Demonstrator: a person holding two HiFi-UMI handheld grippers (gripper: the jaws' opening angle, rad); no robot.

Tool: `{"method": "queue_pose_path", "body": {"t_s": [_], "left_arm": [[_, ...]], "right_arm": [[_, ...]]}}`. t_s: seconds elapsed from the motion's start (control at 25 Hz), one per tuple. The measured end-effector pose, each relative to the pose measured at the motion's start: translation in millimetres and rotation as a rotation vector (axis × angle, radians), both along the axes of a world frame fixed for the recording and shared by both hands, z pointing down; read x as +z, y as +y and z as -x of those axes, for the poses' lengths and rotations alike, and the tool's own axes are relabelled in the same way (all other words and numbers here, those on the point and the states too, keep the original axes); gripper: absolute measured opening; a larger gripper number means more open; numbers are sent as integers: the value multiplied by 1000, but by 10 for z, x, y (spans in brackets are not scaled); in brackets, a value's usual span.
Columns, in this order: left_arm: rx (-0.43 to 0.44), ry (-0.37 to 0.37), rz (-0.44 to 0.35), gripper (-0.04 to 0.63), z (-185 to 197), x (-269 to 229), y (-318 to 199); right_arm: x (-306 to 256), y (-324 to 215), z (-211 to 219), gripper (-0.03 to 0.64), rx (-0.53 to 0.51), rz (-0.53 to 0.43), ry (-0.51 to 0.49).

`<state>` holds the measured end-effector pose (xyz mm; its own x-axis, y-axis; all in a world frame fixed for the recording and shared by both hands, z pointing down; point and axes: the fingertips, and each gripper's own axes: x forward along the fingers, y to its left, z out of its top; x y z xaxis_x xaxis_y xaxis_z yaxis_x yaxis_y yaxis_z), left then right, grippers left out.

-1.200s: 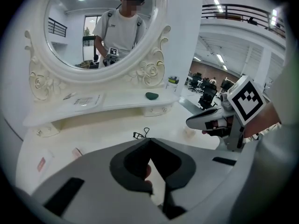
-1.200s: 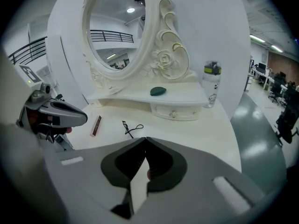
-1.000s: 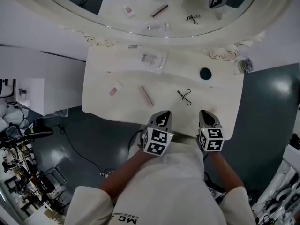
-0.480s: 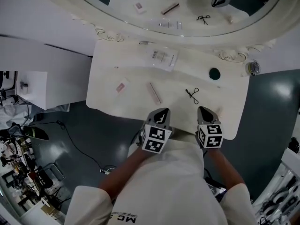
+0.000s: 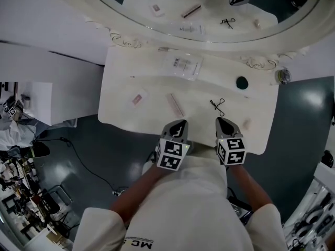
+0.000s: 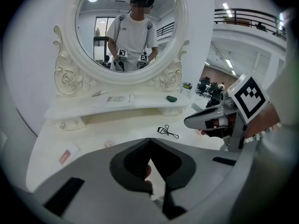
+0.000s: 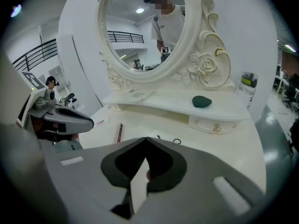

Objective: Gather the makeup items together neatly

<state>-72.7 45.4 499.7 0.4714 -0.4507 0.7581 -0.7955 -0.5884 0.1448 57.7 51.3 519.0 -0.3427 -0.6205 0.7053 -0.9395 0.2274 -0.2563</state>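
Left hand-held gripper [image 5: 181,125] hovering at near edge of counter [image 5: 118,109], jaws pressing together, gripping nothing. Right hand-held gripper [image 5: 220,121] hovering beside it, jaws likewise closed, empty. Pink stick [image 5: 175,104] lying just ahead of left one; pink packet [image 5: 137,98] farther left. Eyelash curler [image 5: 218,106] lying just ahead of right one. Clear packet [image 5: 185,65] and dark green oval item [image 5: 241,82] sitting beyond on raised shelf [image 5: 220,73] under mirror [image 5: 209,9].
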Motion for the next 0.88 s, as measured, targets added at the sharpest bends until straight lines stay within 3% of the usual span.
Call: {"method": "queue_pose_path", "body": {"t_s": [0.88], "left_arm": [[-20,44,-8,-2,722,-21,-21]], "right_arm": [[-75,-73,960,3,-66,-35,29]]}}
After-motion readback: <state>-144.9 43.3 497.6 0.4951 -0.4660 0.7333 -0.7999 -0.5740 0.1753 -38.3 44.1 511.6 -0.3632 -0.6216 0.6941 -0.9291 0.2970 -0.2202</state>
